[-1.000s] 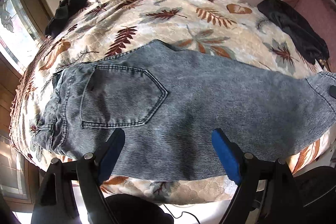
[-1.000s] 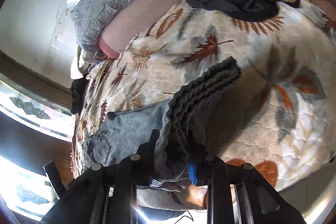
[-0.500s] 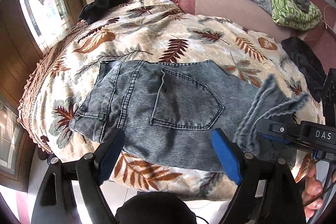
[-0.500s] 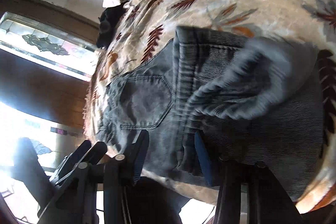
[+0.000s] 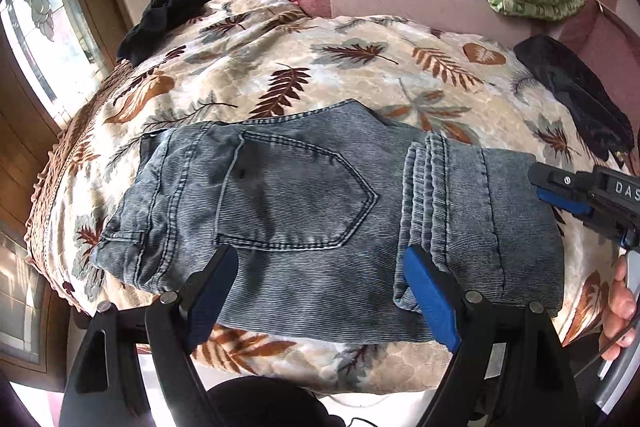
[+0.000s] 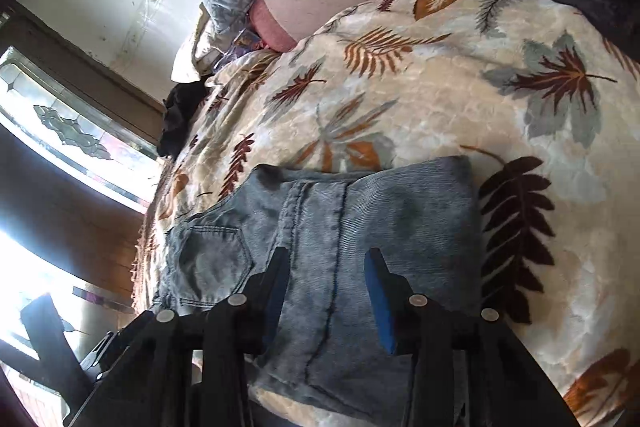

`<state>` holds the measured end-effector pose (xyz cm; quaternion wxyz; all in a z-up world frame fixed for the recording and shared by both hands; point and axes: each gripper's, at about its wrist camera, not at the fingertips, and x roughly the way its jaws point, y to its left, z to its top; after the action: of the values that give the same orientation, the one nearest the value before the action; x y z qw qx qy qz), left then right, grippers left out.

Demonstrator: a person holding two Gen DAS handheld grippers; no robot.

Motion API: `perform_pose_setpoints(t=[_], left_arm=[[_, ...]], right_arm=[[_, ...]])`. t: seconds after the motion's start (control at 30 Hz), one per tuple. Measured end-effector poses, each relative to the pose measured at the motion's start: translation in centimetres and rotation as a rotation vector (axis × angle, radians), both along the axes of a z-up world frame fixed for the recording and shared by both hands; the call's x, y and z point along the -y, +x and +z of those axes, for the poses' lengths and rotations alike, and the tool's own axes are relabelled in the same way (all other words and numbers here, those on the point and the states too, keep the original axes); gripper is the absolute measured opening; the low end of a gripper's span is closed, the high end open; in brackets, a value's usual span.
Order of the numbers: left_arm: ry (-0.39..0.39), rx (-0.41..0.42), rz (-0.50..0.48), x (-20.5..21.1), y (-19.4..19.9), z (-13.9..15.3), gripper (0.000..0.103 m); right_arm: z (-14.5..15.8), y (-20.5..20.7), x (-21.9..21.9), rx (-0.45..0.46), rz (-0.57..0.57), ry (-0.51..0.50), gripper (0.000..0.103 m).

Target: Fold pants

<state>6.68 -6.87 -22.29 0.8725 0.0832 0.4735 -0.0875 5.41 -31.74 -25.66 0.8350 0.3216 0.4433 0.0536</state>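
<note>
In the left wrist view, the grey jeans (image 5: 320, 211) lie flat on the leaf-print bedspread (image 5: 360, 79) near its front edge, hems doubled back beside the back pocket (image 5: 292, 195), a placement that looks meant to shorten them for a further fold. The left tongs (image 5: 316, 291) hover low over the near edge, blue pads apart, holding nothing.

In the right wrist view, the right tongs (image 6: 326, 291) point along the folded leg section, pads apart and empty, poised just above the denim, tilted toward the waistband.
</note>
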Motion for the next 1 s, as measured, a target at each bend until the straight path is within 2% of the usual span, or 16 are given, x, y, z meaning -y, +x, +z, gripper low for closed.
perform_pose_setpoints(t=[0.1, 0.2, 0.23, 0.3, 0.43, 0.53, 0.63, 0.83, 1.0], left_arm=[[0.044, -0.007, -0.031, 2.2, 0.4, -1.3, 0.085], [0.119, -0.017, -0.058, 4.0, 1.0, -3.2, 0.085], [0.159, -0.035, -0.061, 4.4, 1.3, -4.1, 0.085], [0.201, -0.086, -0.058, 4.6, 1.8, -5.8, 0.085], [0.137, -0.112, -0.040, 3.5, 1.8, -5.3, 0.085], [0.131, -0.078, -0.023, 2.4, 1.3, -3.8, 0.085], [0.071, -0.049, 0.024, -0.1, 0.8, -1.7, 0.085], [-0.003, 0.023, 0.185, -7.4, 0.3, 2.0, 0.085], [-0.067, 0.025, 0.356, -15.7, 0.0, 2.8, 0.085]], right_arm=[[-1.4, 1.2, 1.5, -0.006, -0.035, 0.003, 0.041], [-4.1, 2.9, 2.3, -0.057, -0.039, 0.022, 0.041], [-5.2, 3.3, 2.4, -0.085, -0.037, 0.027, 0.042], [-5.9, 3.6, 2.7, -0.076, -0.043, 0.045, 0.042], [-4.2, 2.6, 2.4, -0.022, -0.025, -0.008, 0.042], [-2.8, 1.0, 2.3, 0.039, -0.013, 0.015, 0.042], [-1.1, -0.6, 1.9, 0.107, -0.005, -0.025, 0.042], [0.9, -4.4, 0.7, 0.188, 0.028, -0.049, 0.043], [1.5, -6.8, 0.3, 0.219, 0.046, -0.072, 0.043]])
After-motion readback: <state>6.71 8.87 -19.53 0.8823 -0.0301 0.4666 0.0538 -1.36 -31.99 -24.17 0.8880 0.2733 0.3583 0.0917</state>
